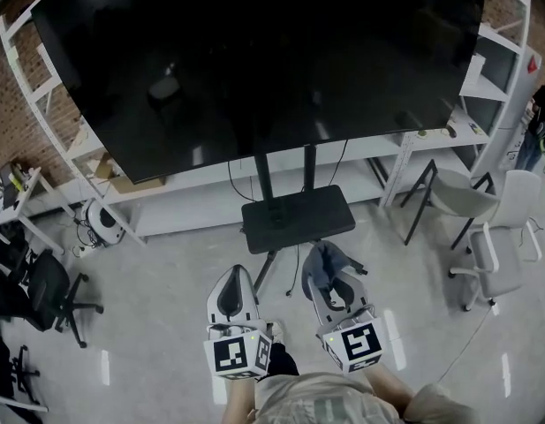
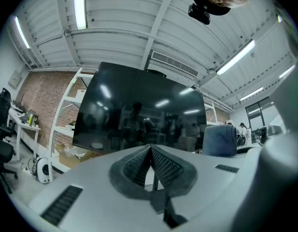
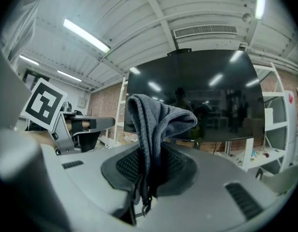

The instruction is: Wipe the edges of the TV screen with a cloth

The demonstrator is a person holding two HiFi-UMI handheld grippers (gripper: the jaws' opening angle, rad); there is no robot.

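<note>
- Head view: the left gripper [image 1: 235, 279] and right gripper [image 1: 336, 276] were held low, side by side, close to the person's body. Both pointed toward the TV [image 1: 254, 60] on its stand [image 1: 298, 213]. The cloth [image 1: 321, 263] sat bunched at the right gripper's tip, well apart from the screen. The frame cut off the TV's top edge, and the arms barely showed.
- Left gripper view: the jaws were pressed together with nothing between them, tilted up at the screen.
- Right gripper view: the jaws were clamped on the cloth. Its folded top stood above them and hid part of the screen's lower left.
</note>
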